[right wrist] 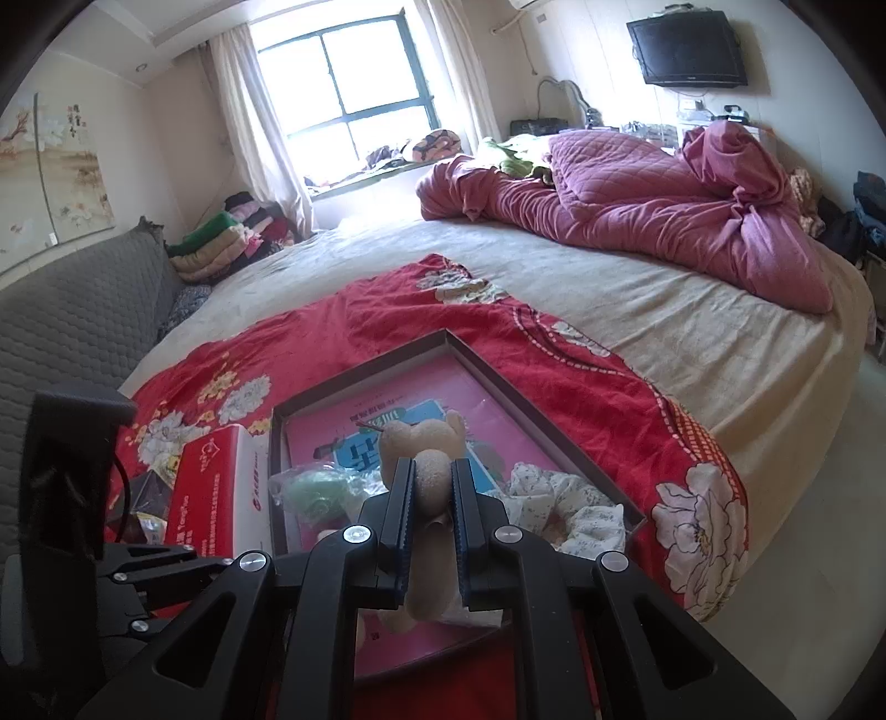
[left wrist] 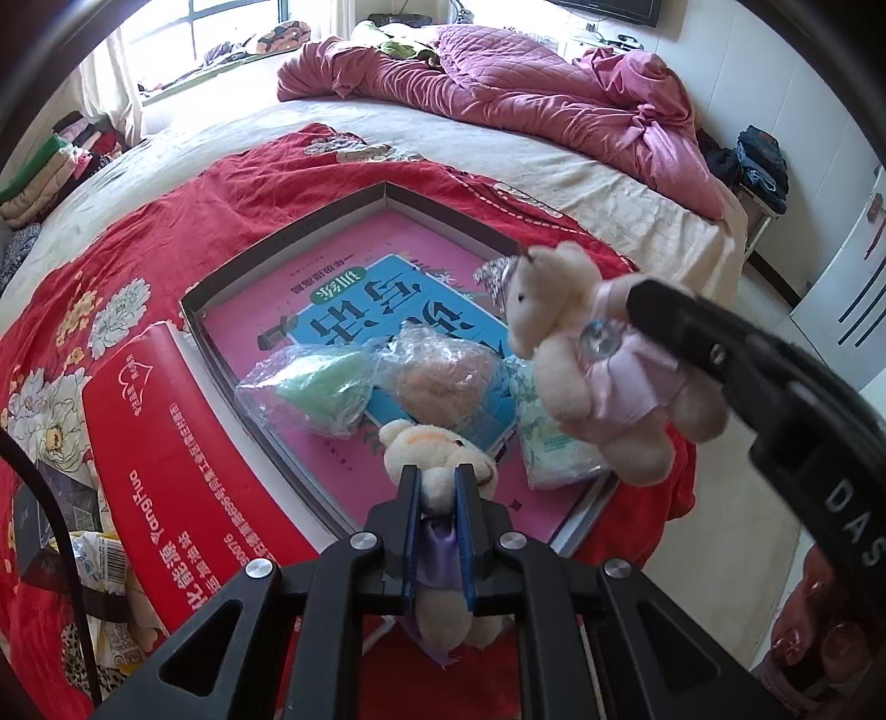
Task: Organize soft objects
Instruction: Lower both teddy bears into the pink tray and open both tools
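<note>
So the tray (left wrist: 249, 271) sits on the blanket (left wrist: 221, 188) on the bed (right wrist: 637, 327). Inside it, a book (left wrist: 354, 310) lies flat with two bagged items (left wrist: 310, 393) on top, the box (left wrist: 183, 459) just left of the tray, and the quilt (right wrist: 637, 216) bunched far behind.

Home bedroom: big bed (right wrist: 637, 332) w/ rumpled pink quilt (right wrist: 637, 205) & red floral blanket (right wrist: 554, 343), curtained window (right wrist: 343, 77), wall-mounted TV (right wrist: 686, 47), folded clothes pile (right wrist: 238, 232) by the wall, padded grey headboard (right wrist: 72, 310), painted scroll (right wrist: 50, 166) above.
</note>
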Motion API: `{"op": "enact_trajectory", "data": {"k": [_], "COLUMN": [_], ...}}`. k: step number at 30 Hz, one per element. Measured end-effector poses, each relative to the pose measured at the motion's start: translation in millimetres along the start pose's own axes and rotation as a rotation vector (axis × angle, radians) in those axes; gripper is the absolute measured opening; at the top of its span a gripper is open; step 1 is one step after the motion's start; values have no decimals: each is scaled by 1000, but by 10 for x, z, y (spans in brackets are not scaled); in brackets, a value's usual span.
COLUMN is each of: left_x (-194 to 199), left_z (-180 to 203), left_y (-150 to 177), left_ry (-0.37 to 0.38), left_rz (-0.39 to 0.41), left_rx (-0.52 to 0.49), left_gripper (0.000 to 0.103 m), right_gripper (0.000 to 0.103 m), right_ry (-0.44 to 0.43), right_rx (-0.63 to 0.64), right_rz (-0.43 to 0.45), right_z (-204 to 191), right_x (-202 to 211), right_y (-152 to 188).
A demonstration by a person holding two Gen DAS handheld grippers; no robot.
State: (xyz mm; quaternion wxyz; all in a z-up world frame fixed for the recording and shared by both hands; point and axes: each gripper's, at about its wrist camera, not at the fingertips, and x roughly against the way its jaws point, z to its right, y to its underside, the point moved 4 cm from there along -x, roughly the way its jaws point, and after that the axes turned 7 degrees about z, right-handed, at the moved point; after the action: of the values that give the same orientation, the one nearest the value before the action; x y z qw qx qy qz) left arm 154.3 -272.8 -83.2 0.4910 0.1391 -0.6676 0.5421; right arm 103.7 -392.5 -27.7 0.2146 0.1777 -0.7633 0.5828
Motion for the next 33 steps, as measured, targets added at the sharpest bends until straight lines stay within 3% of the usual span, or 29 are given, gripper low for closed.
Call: {"op": "enact_trajectory", "data": {"k": [19,29,33], "left_x": [-79,-116,-131], "left_z": [-77,-121,-170], "left_y": [-54,-78,-77], "left_ry": [3,11,28], "left_rz": [3,2,0], "left_rx": [20,36,73], "left_gripper": [12,13,13], "right_gripper": [16,19,25], "right_ry": [-18,-13,-6], "right_rx": [-14,1,4], "right_rz": [-99,-111,-106], "right_z": [21,29,33], "right_x": [-328,-335,-299], "right_y": [304,327,307]}}
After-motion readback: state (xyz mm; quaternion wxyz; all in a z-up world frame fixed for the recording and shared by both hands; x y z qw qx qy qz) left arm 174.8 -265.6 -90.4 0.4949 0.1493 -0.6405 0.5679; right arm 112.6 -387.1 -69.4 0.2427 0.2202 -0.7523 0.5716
